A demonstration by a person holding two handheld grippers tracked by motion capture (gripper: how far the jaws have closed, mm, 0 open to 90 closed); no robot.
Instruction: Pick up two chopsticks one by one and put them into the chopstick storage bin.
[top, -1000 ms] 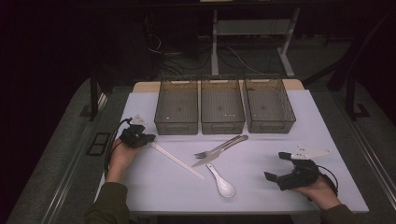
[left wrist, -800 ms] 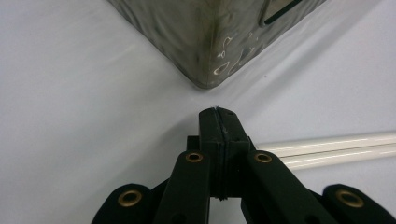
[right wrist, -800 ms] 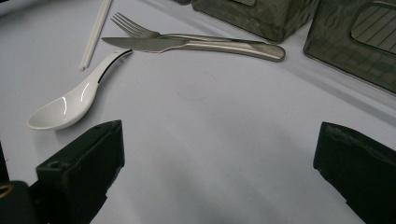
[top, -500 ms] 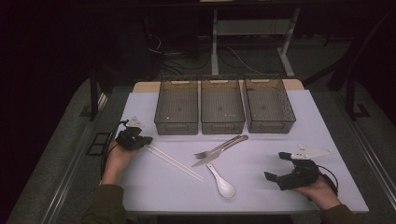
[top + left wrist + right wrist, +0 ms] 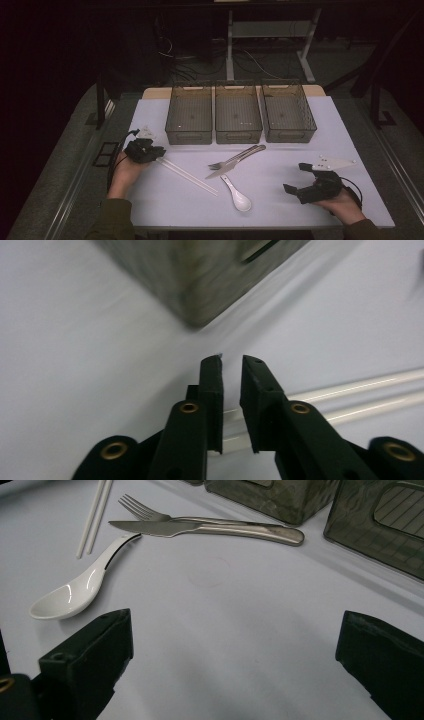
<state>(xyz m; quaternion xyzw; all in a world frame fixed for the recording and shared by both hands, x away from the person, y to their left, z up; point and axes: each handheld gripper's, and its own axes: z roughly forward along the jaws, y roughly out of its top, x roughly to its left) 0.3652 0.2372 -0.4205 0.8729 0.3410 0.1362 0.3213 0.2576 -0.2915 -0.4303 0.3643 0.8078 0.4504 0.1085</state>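
Your left gripper (image 5: 231, 365), jaws nearly pressed together, straddles the near end of the chopsticks (image 5: 187, 175), whose length runs from it toward the spoon (image 5: 237, 193), far from your wide-spread right gripper (image 5: 299, 178).

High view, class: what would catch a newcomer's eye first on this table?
Three dark mesh bins stand in a row at the far side of the white table. In the middle lie a fork, a knife, a white spoon and a pair of white chopsticks. The left hand-held gripper sits at the chopsticks' near end, jaws narrowly apart around them, while the right hand-held gripper rests wide open at the right.
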